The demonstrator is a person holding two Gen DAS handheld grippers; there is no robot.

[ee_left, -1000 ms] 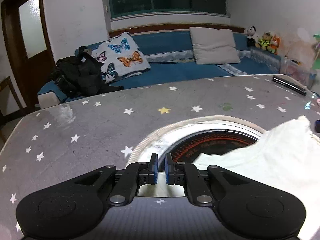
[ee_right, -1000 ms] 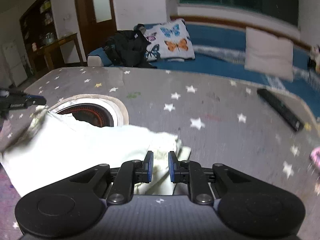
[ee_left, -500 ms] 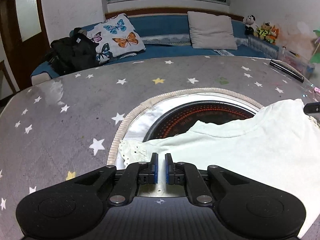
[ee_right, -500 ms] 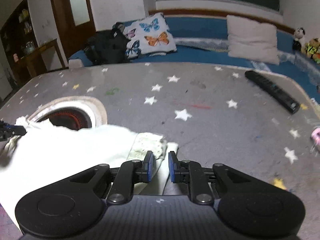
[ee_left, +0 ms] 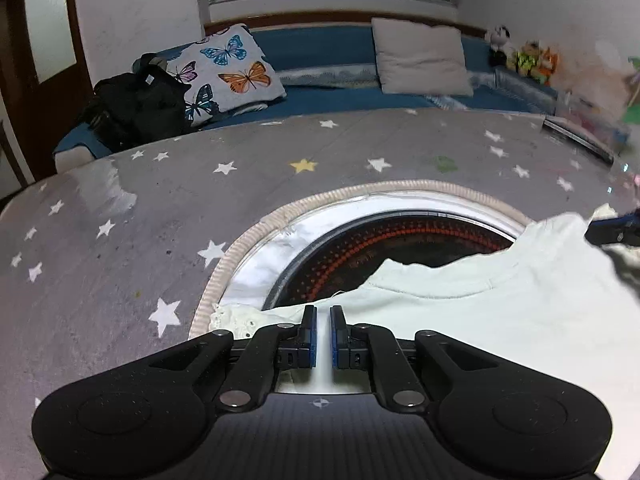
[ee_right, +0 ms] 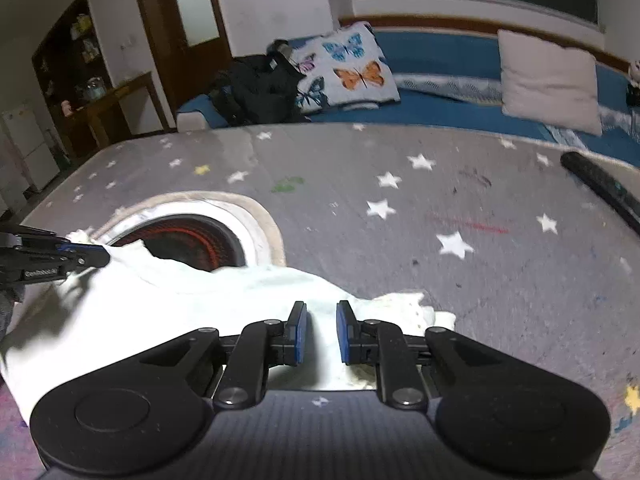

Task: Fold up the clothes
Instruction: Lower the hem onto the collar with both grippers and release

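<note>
- on the far left of my left view, a black bag (ee_left: 132, 108) is sitting on the blue couch (ee_left: 328, 98) against a butterfly pillow (ee_left: 230, 70), well apart from my work.
- the star-print tablecloth (ee_left: 120, 248) is lying bare to the left, giving me open room there.
- a round opening with a corded rim (ee_left: 248, 236) is sitting in the middle of the table, with a dark, red-dotted bowl (ee_left: 360, 248) inside; it is lying directly under the garment's collar.
- my left gripper (ee_left: 323, 322) is pinching the lacy left sleeve end of the pale shirt (ee_left: 500, 320), jaws nearly closed with cloth between them.
- the shirt is stretching rightward from that grip, partly over the opening and partly on the cloth.
- in my right view, my right gripper (ee_right: 321, 320) is gripping the shirt's other shoulder, jaws narrow with fabric running between the pads; the lace sleeve (ee_right: 408, 304) is bunching just beside it.
- right of the shirt the table is lying open up to a black remote (ee_right: 600, 190) near the far right edge.
- a beige cushion (ee_right: 550, 80) is resting on the couch beyond that edge.
</note>
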